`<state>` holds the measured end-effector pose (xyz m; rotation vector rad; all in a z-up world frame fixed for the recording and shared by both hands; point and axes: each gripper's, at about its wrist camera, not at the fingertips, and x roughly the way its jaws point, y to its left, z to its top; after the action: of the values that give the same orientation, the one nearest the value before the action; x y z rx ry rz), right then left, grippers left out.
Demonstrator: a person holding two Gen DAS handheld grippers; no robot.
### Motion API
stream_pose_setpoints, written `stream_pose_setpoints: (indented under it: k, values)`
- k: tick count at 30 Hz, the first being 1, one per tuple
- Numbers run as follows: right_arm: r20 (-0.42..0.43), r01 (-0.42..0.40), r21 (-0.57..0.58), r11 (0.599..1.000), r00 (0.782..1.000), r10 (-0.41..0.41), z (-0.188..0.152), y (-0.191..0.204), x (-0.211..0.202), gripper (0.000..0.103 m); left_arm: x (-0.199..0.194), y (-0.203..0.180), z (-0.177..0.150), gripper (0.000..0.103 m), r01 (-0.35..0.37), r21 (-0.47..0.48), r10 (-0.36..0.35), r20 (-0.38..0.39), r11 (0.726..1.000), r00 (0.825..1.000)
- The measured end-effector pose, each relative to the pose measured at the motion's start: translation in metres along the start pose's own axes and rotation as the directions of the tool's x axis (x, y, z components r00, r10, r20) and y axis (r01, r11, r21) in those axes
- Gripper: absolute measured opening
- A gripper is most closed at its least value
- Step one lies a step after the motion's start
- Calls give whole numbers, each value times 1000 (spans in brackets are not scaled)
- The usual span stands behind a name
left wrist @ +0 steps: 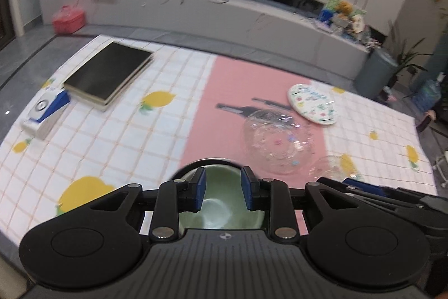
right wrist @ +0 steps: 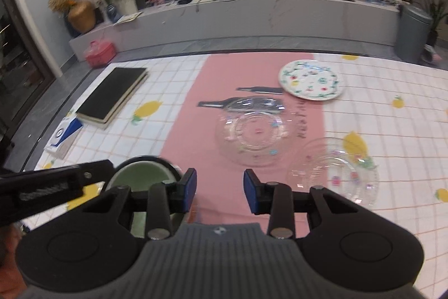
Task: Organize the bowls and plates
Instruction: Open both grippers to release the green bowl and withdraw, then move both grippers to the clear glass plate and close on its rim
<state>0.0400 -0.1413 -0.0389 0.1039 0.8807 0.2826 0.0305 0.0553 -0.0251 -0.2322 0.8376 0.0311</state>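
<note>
A green bowl with a dark rim sits on the tablecloth right under my left gripper, which hangs above it open, its blue pads touching nothing. In the right wrist view the bowl lies at the lower left, beside my right gripper, which is open over the pink cloth with nothing between its pads. Ahead on the pink strip lies a large clear glass plate. A smaller clear glass plate lies to its right. A white flowered plate sits farther back.
A black book lies at the table's far left with a blue and white box in front of it. The checked lemon tablecloth covers the table. Beyond the far edge are a red case on the floor and a long low bench.
</note>
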Motion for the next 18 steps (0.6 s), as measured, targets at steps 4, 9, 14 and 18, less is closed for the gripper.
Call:
stream_pose_setpoints:
  k: [4,9,14,18]
  values:
    - [1,32,52,998,999,-32,-4,-27,-3,37,1,-20,0,32,54,31,-54,6,998,999]
    - [4,73,96,993,997,-74,-13,-58,-8,37,8,-49,-4,32,120,82,-121,-3,989,993]
    - [-13,106,142,984,994,-106,-24,-86,-8,36,20,-77,-15,32,194,109,-190,-41,975,981]
    - [-29,131,175,976,991,-128,-35,-106,-5,36,34,-96,-26,32,228,129,-220,-73,965,973]
